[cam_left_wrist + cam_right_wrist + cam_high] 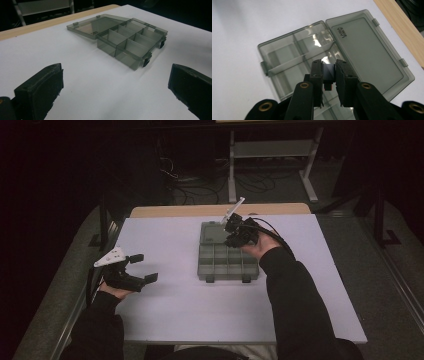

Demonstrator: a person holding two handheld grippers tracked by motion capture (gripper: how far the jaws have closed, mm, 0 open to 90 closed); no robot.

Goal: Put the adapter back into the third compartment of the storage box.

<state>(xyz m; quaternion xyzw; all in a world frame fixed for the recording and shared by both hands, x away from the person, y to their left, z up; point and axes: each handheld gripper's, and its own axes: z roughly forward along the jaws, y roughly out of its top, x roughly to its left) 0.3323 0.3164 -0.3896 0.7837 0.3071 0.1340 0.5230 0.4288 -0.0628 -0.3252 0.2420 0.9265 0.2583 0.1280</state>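
A smoky grey compartment box (228, 262) lies open in the middle of the white table, its lid (212, 232) folded flat toward the far side. My right gripper (234, 234) hangs over the box's far compartments. In the right gripper view this gripper (329, 71) is shut on a small dark piece (329, 73), directly above the box (294, 62) and beside the lid (367, 47). My left gripper (143, 268) rests open at the table's left edge with nothing between its jaws. Ahead of the left gripper (115, 85) stands the box (132, 42), whose compartments look empty.
The white table top (200, 310) ends in a wooden strip (220, 210) at the far edge. Behind it on the floor are cables (200, 185) and a metal stand (270, 150). A dark drop borders the table's left and right sides.
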